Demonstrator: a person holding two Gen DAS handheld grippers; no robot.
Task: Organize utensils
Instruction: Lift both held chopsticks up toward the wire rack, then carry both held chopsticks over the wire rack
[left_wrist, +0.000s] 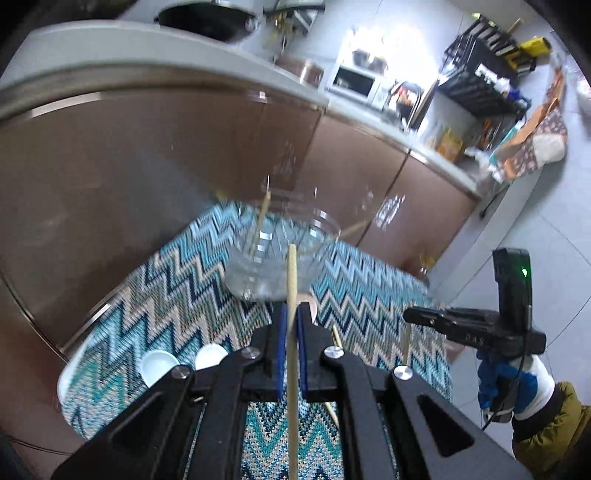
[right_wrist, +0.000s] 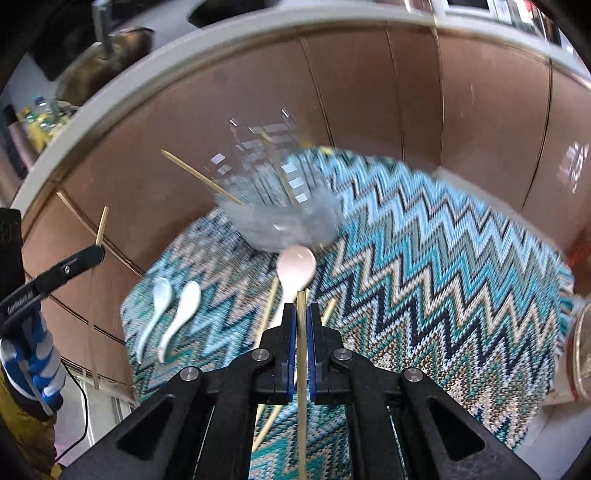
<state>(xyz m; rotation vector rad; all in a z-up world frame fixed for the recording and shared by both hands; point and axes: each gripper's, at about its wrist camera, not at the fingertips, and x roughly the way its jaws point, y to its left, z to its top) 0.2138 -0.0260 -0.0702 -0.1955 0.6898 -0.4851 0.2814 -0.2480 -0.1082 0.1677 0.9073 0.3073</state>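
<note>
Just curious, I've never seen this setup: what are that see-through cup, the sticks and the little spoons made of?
Cup: clear glass or hard plastic, shiny glints; can't tell which. Sticks: probably bamboo or wood, pale matte tan. Spoons: likely glazed ceramic or melamine, smooth glossy white.

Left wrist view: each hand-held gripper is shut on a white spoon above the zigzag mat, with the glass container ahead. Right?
Not quite. The left hand-held gripper is shut on a chopstick, not a spoon, and the right wrist view shows the right hand-held gripper likewise gripping a chopstick. The white spoons lie on the zigzag mat; the glass container is ahead.
</note>
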